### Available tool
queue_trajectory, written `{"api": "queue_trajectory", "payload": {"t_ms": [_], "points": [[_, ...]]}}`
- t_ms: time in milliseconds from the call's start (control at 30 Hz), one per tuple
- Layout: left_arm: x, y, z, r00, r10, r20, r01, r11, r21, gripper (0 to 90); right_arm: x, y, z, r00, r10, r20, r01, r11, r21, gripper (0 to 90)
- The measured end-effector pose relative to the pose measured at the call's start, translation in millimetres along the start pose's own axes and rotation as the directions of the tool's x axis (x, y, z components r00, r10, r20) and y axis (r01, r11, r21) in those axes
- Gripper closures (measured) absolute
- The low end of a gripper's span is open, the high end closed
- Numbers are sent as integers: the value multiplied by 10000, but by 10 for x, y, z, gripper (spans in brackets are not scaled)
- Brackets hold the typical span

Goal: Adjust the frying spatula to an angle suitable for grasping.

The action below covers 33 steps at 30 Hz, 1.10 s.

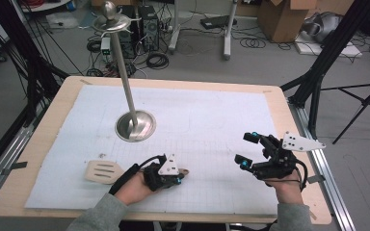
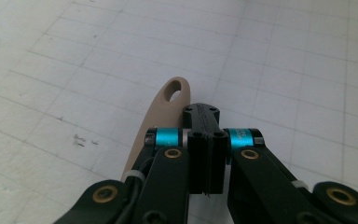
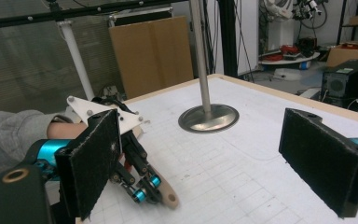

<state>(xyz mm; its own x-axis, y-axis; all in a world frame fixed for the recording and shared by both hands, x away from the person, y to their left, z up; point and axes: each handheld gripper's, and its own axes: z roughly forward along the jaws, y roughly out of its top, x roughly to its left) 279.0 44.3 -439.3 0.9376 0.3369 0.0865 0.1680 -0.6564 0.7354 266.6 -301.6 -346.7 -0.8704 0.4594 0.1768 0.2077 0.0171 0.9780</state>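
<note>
1. 2 grippers over the mat (image 1: 212, 120): left gripper (image 1: 177, 180) clenched on the spatula (image 1: 105, 171) handle, down low at the near edge.
2. Spatula's slotted blade lies flat behind that gripper; the handle's holed tip (image 2: 175, 90) pokes out just past the shut jaws.
3. Right gripper (image 1: 247, 150) hangs released, jaws wide, well apart from the spatula.
4. Steel stand (image 1: 135, 125) sits beyond the left gripper.

The spatula (image 1: 104, 171) lies on the table (image 1: 38, 144), the stand (image 1: 135, 125) behind it.
</note>
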Motion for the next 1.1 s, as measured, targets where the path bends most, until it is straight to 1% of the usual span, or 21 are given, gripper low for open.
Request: {"api": "queue_trajectory", "payload": {"t_ms": [267, 367, 433, 467, 533, 633, 867, 900, 933, 1100], "points": [[88, 17, 32, 9995, -93, -298, 93, 10000, 7, 897, 4, -2, -7, 10000, 66, 5, -66, 10000, 7, 119], [126, 20, 42, 9983, -163, -552, 163, 9999, 8, 897, -2, -2, -10, 10000, -10, 14, 10, 10000, -32, 119], [143, 22, 48, 9961, -244, -846, 248, 9997, 43, 897, 2, -2, -16, 10000, 33, -12, -33, 10000, -21, 119], [151, 22, 50, 9956, -326, -884, 331, 9994, 44, 898, 3, -2, -18, 10000, 43, -11, -43, 10000, -27, 119], [174, 21, 53, 9939, -339, -1046, 349, 9994, 75, 897, -3, -3, -24, 10000, -37, 4, 37, 10000, -62, 119], [202, 14, 46, 9929, -321, -1146, 334, 9994, 90, 898, -5, -10, -32, 10000, -4, 29, 4, 10000, -65, 119], [288, -25, 15, 9886, -453, -1438, 475, 9988, 121, 898, -3, -15, -45, 10000, 49, 29, -49, 10000, -61, 119], [306, -36, 7, 9872, -548, -1499, 571, 9983, 117, 897, -1, -14, -45, 10000, 60, 23, -60, 10000, -64, 119], [320, -43, -1, 9865, -550, -1540, 579, 9982, 144, 897, 1, -10, -44, 10000, 46, 1, -46, 9999, -119, 119], [401, -109, -55, 9807, -826, -1774, 857, 9963, 101, 897, 9, -1, -44, 10000, 3, -21, -4, 9999, -137, 122]]}}
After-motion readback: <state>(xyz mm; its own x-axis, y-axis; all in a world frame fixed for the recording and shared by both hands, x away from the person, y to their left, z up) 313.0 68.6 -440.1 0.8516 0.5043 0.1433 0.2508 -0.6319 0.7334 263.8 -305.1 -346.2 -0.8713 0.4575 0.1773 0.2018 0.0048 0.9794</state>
